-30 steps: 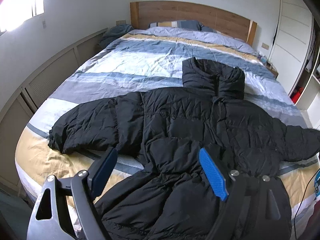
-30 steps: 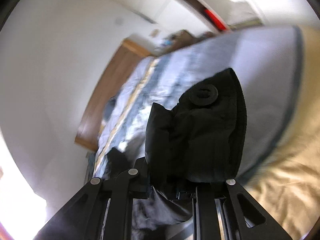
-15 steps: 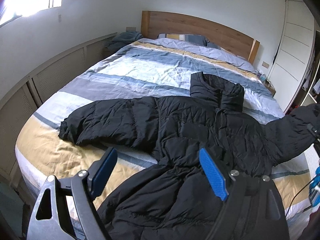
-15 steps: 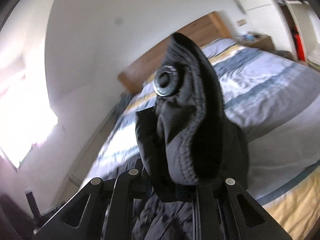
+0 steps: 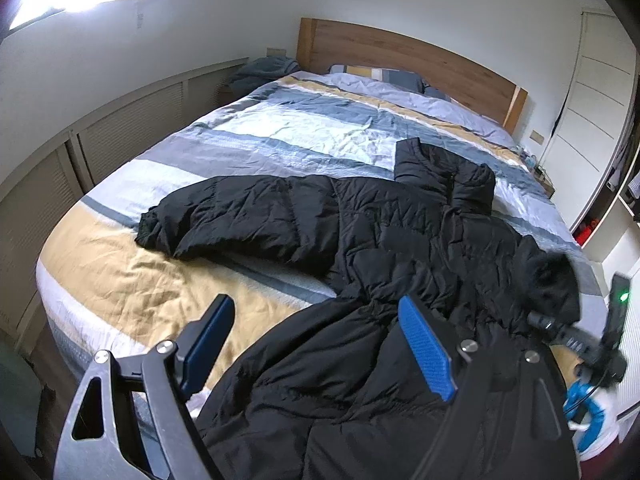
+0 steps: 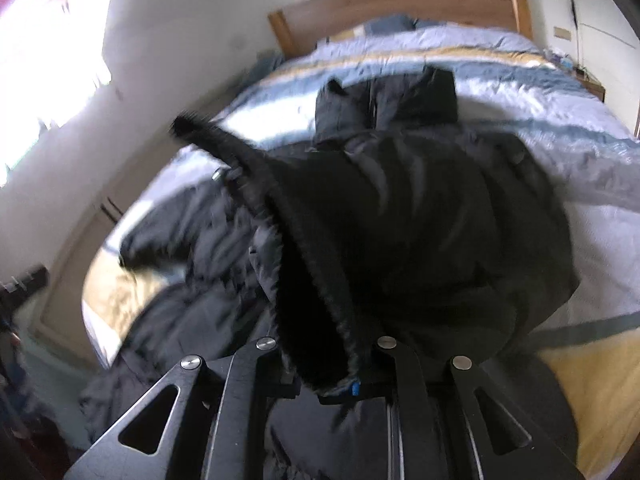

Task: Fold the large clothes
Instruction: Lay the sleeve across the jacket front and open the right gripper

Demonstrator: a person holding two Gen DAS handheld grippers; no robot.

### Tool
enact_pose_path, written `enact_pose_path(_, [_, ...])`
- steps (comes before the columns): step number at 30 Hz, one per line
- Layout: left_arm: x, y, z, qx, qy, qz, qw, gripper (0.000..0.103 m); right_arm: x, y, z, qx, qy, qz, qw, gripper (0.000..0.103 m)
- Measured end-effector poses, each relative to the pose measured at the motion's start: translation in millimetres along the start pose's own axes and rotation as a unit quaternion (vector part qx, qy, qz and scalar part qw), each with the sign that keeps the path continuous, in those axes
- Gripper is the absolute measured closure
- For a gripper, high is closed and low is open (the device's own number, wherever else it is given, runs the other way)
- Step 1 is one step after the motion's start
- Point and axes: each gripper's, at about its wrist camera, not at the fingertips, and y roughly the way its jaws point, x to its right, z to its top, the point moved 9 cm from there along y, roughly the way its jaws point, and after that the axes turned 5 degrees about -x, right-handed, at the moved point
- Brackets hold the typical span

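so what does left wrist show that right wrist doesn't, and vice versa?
Left wrist only: the left tool open, blue pads apart and empty above the jacket's hem; the outstretched sleeve flat on the bed; the closet; the other tool from outside.

Right wrist only: the right tool shut on the sleeve cuff, lifted over the jacket body; heavy motion blur.

Both: black puffer jacket spread on the striped bedding, collar toward the wooden headboard, bright window at left.
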Motion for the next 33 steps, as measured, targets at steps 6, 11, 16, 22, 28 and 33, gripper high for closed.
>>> enact_pose_path(6, [-9.2,-11.3,-4.2,0.014,-0.003,0.015,0.9998,0.019,-2.4,26.6,-37.8,-0.047,-0.005,-0.015,0.999,0.064])
enact_pose_path(11, [-4.4,-20.2,-3.9,0.028,-0.001,0.012,0.9995,0.019,-20.8,28.1,-52.8,-0.048,-0.027,-0.011,0.998,0.040])
enact_pose_path(16, [13.7,-23.3,-6.5,0.021,0.016,0.008,0.9996,0.019,-35.0,19.1,-56.1,-0.036,-0.043,0.012,0.998,0.038])
enact_pose_path(22, [30.0,-16.5,-14.9,-0.003,0.029,0.001,0.9996,0.019,-43.7,3.4,-65.6,-0.026,-0.054,0.031,0.998,0.038])
enact_pose_path(28, [38.7,-17.3,-16.3,-0.004,0.043,0.004,0.9990,0.019,-36.5,-20.8,-65.6,-0.002,-0.035,0.037,0.999,0.038])
enact_pose_path(33, [52.2,-5.0,-19.2,-0.020,0.062,0.000,0.9979,0.019,-18.0,-42.4,-64.0,0.021,-0.013,0.034,0.999,0.038])
